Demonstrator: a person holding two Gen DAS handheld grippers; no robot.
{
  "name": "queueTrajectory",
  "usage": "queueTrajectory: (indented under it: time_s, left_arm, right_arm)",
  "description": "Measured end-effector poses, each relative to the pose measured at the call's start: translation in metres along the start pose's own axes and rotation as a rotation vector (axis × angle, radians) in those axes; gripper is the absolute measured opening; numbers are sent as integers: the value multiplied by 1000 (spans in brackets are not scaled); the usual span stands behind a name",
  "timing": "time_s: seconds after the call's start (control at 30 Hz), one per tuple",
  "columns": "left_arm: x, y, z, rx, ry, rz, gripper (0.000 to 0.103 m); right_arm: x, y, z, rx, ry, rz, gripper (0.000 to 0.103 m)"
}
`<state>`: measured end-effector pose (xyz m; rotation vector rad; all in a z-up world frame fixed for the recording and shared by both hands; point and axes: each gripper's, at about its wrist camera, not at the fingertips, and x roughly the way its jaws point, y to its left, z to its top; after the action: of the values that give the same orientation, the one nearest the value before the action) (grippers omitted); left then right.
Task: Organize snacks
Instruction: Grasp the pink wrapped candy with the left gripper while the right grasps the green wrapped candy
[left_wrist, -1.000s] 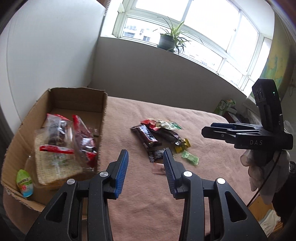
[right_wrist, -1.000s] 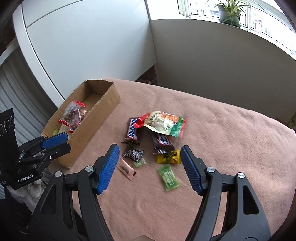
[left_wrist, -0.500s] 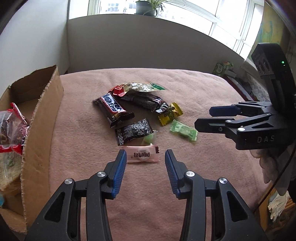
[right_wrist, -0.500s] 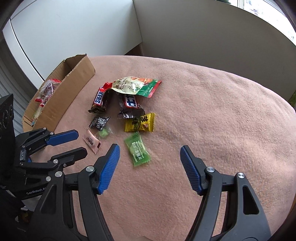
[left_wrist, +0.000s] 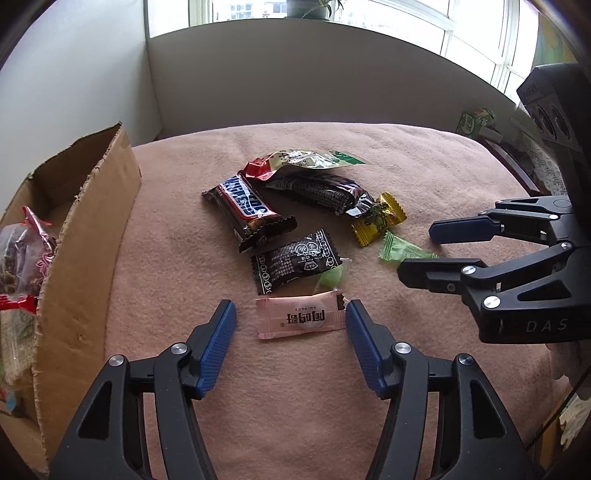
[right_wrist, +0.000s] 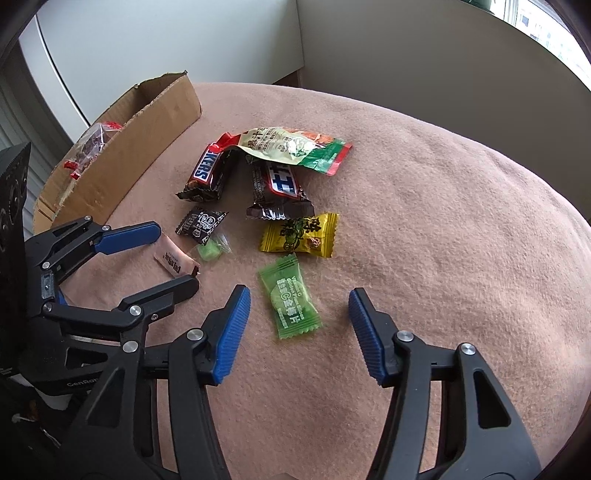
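Sorting progress: several packets already lie in the cardboard box (left_wrist: 88, 206); seven snacks remain on the blanket-covered surface (left_wrist: 295, 387).
Pink candy (left_wrist: 301, 319): lies flat, long axis crosswise between the blue pads.
Left claw (left_wrist: 291, 325): wide, just been opening, pads clear of it.
Green candy (right_wrist: 290, 297): long axis pointing away, slightly slanted.
Right claw (right_wrist: 299, 314): just been closing, straddling, not touching.

Daylight from a wide window (left_wrist: 461, 22) falls over a grey partition (left_wrist: 295, 74) and white wall (left_wrist: 74, 74).
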<state>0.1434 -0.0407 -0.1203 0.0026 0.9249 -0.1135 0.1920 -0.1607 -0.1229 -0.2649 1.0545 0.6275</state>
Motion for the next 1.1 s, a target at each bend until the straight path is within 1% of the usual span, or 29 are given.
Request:
queueTrajectory:
  time_s: [0.03, 0.1, 0.17, 0.23, 0.3, 0.37, 0.47, 0.57, 0.77, 1.0, 1.1]
  left_arm:
    - [1, 0, -1, 2, -2, -2, 59]
    - [0, 0, -1, 4, -7, -4, 49]
    - [0, 0, -1, 4, -11, -9, 47]
    - [0, -2, -2, 12, -16, -9, 44]
    - [0, -3, -3, 17, -22, -9, 37]
    - [-3, -1, -5, 9, -25, -13, 35]
    - [-4, 4, -5, -11, -27, -26, 33]
    - [-8, 7, -8, -20, -29, -36, 33]
    - [-16, 15, -13, -57, -36, -68, 33]
    - [-32, 18, -15, -73, -62, -94, 32]
    - [-50, 24, -18, -80, -87, -104, 32]
  right_arm:
    - [2, 1, 1, -3, 2, -5, 55]
    - [3, 3, 2, -13, 2, -12, 54]
    - [4, 4, 3, -23, 7, -17, 52]
    - [5, 8, 4, -49, 12, -41, 44]
    - [6, 13, 3, -77, 16, -60, 39]
    - [6, 17, 2, -98, 20, -74, 37]
    - [5, 24, 0, -128, 23, -89, 26]
    - [3, 26, -2, -135, 23, -103, 24]
    - [-5, 18, -8, -78, 9, -70, 24]
    - [-27, 12, -13, -20, -42, -41, 24]
    - [-40, 13, -10, -6, -71, -30, 24]
